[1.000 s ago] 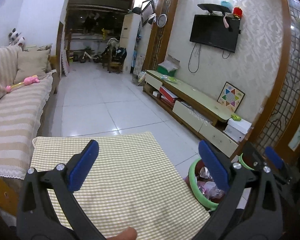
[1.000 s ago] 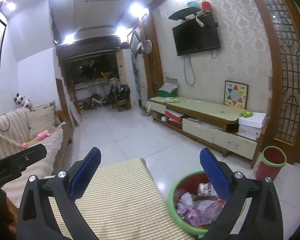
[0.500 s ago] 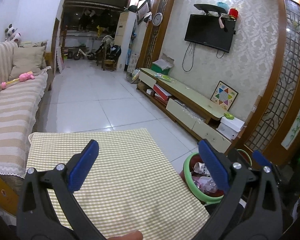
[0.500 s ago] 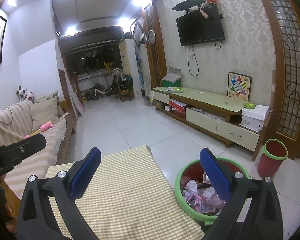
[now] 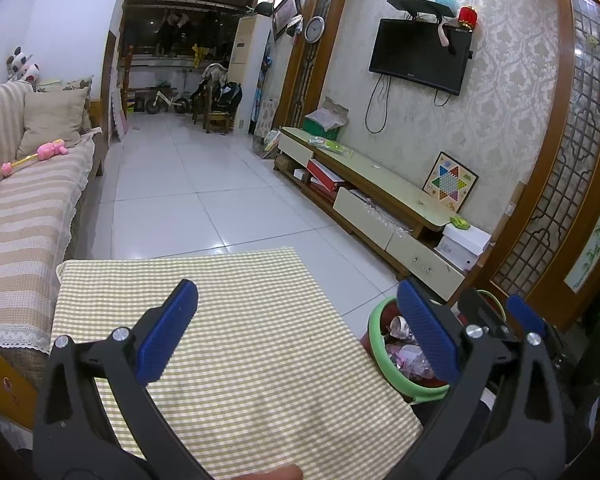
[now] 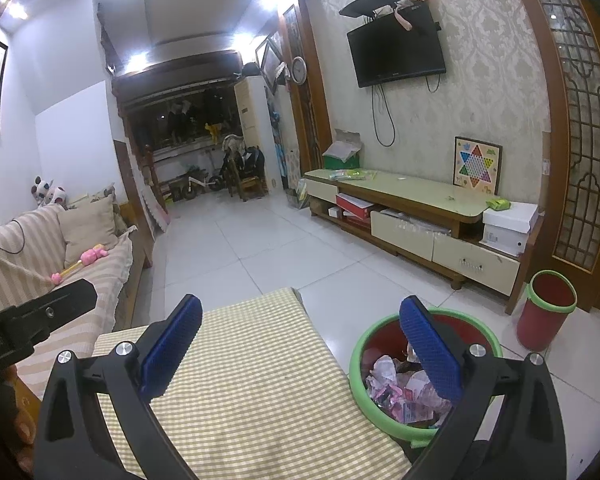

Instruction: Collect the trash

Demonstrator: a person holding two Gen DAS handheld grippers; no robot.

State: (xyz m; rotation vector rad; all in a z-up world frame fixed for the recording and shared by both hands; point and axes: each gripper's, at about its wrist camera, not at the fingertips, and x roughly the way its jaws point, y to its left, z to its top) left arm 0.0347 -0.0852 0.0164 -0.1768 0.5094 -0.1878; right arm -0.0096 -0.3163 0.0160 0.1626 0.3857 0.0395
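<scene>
A red bin with a green rim (image 6: 428,316) stands on the floor just right of the checked table (image 6: 252,384). It holds crumpled wrappers and paper (image 6: 396,388). The same bin (image 5: 380,344) shows low right in the left wrist view, partly behind a fingertip. My left gripper (image 5: 298,332) hovers open over the checked tablecloth (image 5: 236,320) with nothing between its blue pads. My right gripper (image 6: 300,348) is open too, its right finger above the bin, and is seen as a dark frame (image 5: 512,320) in the left wrist view.
A second, smaller red bin (image 6: 546,308) stands by the wooden screen. A low TV cabinet (image 6: 412,216) runs along the right wall. A striped sofa (image 5: 16,216) with a pink toy (image 5: 48,152) lines the left. White tiled floor (image 5: 196,188) stretches ahead.
Both cameras have tilted down and drawn back a little, so more of the tablecloth and bin shows. Both grippers stay open and empty.
</scene>
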